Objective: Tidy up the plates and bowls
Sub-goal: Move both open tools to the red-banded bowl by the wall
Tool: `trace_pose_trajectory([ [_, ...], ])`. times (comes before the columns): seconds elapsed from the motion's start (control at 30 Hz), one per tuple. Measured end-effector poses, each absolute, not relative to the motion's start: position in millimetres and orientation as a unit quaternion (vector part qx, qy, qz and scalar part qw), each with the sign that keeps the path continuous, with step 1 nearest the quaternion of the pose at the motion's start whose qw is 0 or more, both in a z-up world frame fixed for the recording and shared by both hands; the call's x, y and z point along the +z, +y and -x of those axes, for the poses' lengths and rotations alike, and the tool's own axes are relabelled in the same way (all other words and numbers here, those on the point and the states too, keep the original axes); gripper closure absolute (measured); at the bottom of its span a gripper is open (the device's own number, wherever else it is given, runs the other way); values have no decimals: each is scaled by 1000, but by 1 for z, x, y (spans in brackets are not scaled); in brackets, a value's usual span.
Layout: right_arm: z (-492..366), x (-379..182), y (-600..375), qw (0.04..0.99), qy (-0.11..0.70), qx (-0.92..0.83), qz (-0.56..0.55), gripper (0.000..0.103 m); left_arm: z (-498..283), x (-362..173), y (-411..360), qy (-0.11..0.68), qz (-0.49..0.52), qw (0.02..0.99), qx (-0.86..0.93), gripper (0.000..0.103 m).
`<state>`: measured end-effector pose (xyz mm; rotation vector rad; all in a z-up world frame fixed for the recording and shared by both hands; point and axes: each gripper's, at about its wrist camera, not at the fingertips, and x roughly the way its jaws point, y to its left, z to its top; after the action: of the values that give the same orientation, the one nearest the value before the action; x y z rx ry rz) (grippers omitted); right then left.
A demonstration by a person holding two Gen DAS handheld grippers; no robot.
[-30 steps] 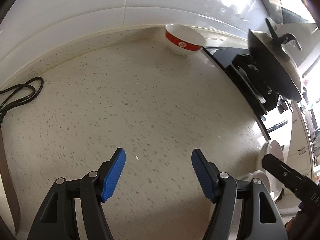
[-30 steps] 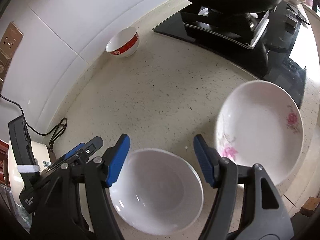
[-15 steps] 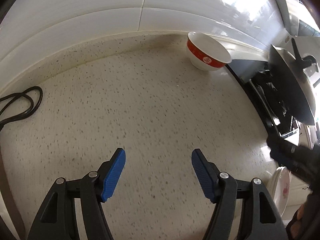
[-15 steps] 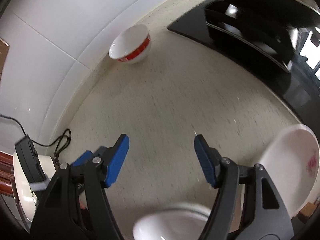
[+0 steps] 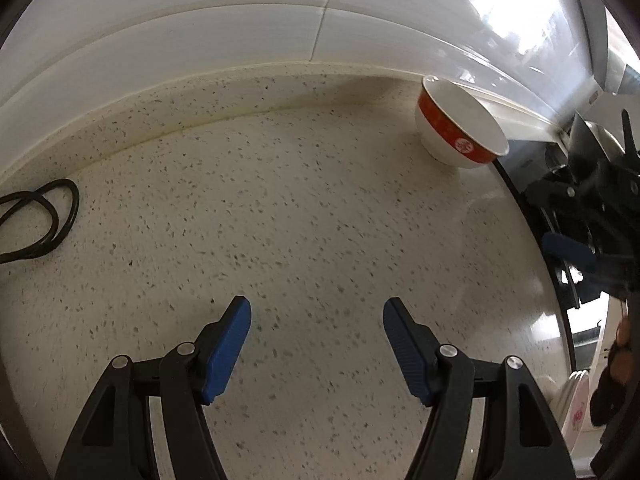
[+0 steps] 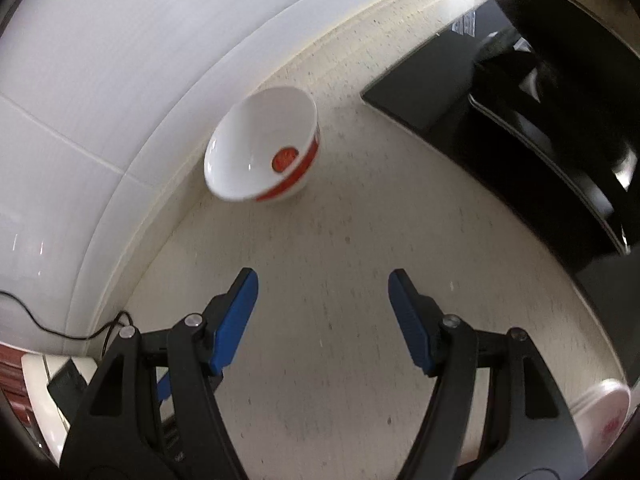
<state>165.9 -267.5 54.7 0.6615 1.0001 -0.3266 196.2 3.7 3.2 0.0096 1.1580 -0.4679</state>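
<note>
A white bowl with a red band (image 6: 262, 154) stands on the speckled counter by the back wall; it also shows in the left wrist view (image 5: 458, 126) at the far right. My right gripper (image 6: 323, 298) is open and empty, a short way in front of the bowl. My left gripper (image 5: 317, 326) is open and empty over bare counter. A white plate with a pink flower (image 6: 608, 412) sits at the lower right edge, also in the left wrist view (image 5: 576, 408). The right gripper's blue fingertip (image 5: 570, 248) shows at the left view's right side.
A black stove (image 6: 520, 120) with a pan fills the right side. A black cable (image 5: 36, 220) lies at the left by the white tiled wall. A white appliance (image 6: 44, 396) sits at the lower left.
My right gripper has moved forward toward the red-banded bowl, leaving the plain white bowl and flowered plate behind. My left gripper has turned left and advanced a little.
</note>
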Motion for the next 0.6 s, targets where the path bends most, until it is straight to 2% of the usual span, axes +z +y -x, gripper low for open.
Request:
trace_pose_trajectory([
  [0.3, -186, 53, -282, 818, 432, -155, -347, 32, -214, 0, 4, 508, -3, 838, -202, 31],
  [0.6, -222, 43, -291, 813, 433, -161, -353, 32, -215, -2, 1, 477, -35, 855, -201, 19],
])
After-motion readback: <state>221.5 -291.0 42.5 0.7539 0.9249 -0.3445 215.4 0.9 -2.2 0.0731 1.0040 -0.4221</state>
